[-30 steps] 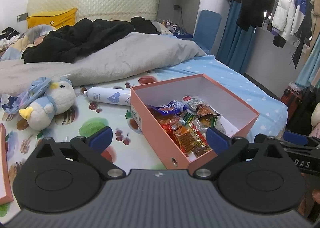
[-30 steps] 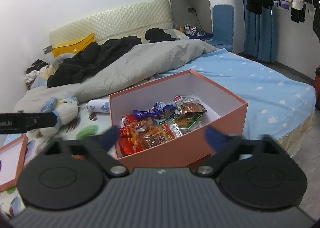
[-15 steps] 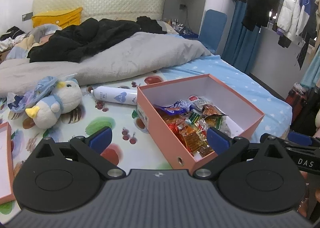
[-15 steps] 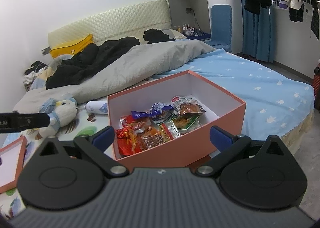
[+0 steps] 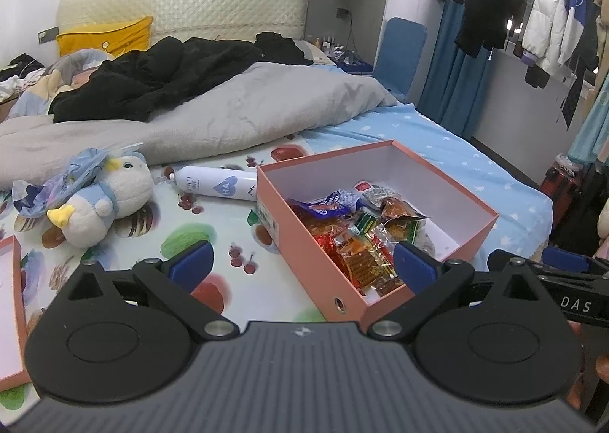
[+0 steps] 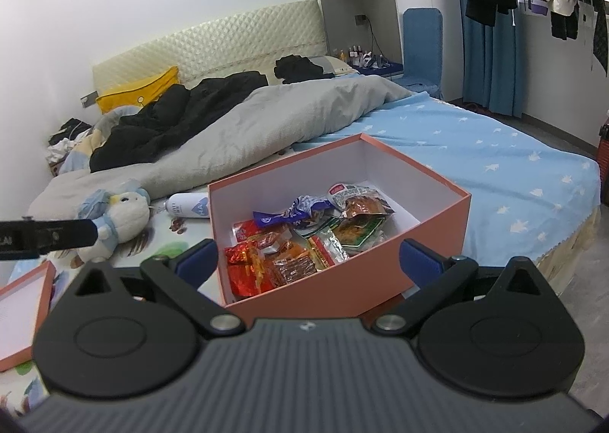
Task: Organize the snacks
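A salmon-pink cardboard box [image 5: 312, 227] [image 6: 335, 300] stands open on the bed with several snack packets [image 5: 354, 239] [image 6: 300, 239] piled inside, red, orange, green and blue. My left gripper [image 5: 300, 265] hangs open in front of the box's near left corner, nothing between its blue pads. My right gripper [image 6: 310, 260] is open too, held above the box's near wall, empty. Each gripper shows at the edge of the other's view.
A plush bird [image 5: 106, 201] [image 6: 118, 216] and a white bottle [image 5: 217, 185] [image 6: 188, 206] lie left of the box on a fruit-print sheet. The pink box lid [image 5: 13, 311] [image 6: 23, 303] lies at far left. A grey duvet [image 5: 213, 121] and black clothes fill the back.
Both grippers have drawn back a little and risen, so the box sits slightly farther and more to the right in the left view. Nothing was picked up.
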